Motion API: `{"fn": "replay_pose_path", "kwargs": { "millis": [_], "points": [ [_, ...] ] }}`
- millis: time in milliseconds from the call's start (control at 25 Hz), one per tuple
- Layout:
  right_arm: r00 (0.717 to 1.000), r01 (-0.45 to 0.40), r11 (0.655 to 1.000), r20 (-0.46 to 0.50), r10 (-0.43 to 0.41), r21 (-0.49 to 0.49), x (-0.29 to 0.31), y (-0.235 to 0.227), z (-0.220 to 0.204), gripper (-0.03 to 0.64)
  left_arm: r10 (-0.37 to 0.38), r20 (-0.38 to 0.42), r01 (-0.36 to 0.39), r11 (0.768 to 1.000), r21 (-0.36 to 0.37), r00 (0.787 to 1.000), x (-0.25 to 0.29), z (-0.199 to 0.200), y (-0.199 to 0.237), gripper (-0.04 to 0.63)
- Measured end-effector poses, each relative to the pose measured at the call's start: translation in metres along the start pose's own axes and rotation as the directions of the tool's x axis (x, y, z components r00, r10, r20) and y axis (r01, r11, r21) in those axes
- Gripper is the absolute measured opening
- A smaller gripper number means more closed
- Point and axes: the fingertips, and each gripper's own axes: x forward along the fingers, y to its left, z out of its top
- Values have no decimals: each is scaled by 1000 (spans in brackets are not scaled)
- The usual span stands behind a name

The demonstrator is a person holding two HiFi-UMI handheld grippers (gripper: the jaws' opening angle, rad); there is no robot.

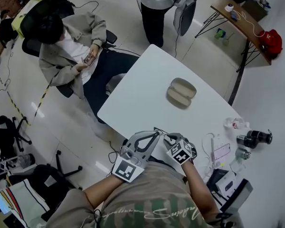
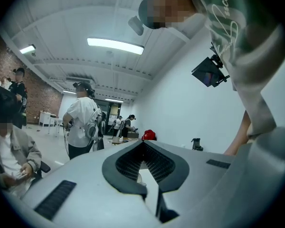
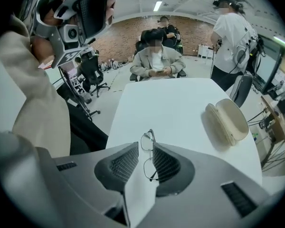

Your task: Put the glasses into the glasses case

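Observation:
The beige glasses case (image 1: 181,92) lies open on the white table (image 1: 147,99), toward its far right side; it also shows in the right gripper view (image 3: 226,120). Thin wire-framed glasses (image 3: 148,141) lie on the table at its near edge (image 1: 160,130). My right gripper (image 3: 145,147) is open, with the glasses in the gap between its jaws, closest to the right-hand pad. In the head view it (image 1: 171,137) sits at the table's near edge. My left gripper (image 1: 156,134) is beside it, shut and holding nothing, pointing up toward the room (image 2: 143,145).
A person sits with a phone (image 1: 71,51) at the table's far left. Another person stands (image 1: 156,4) beyond the far end. A pink phone (image 1: 222,151), dark bottles (image 1: 254,138) and cables lie to the right. A wooden desk (image 1: 242,20) stands at the back right.

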Motion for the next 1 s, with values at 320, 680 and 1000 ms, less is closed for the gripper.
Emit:
{"fn": "replay_pose_path", "kwargs": {
  "millis": [320, 680, 1000],
  "points": [
    [994, -34, 995, -103, 25, -90, 30, -8, -14, 83, 82, -4, -82, 997, 0, 997, -9, -6, 22, 6],
    [986, -64, 996, -157, 54, -58, 47, -11, -23, 83, 67, 1, -67, 998, -14, 998, -14, 1, 16, 6],
    [975, -95, 989, -210, 68, -117, 55, -9, -31, 83, 128, -29, -129, 992, -6, 991, -25, -1, 30, 6]
  ]
}}
